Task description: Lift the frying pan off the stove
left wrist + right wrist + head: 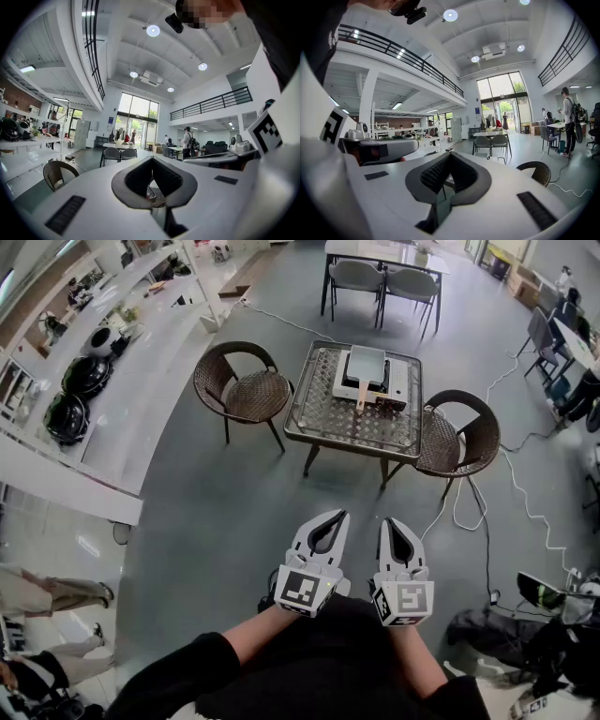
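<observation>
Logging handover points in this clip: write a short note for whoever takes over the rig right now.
Left hand-held gripper: shut, empty, held close to the body.
Right hand-held gripper: shut, empty, beside the left.
Frying pan: on the stove, on the metal table well ahead, with its handle pointing toward you.
Done: nothing yet.
Left: walk up, grip the handle, lift the pan off the stove.

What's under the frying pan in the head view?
The grey frying pan sits on a white tabletop stove, which stands on the small table. The pan covers the stove's burner, so that cannot be seen.
</observation>
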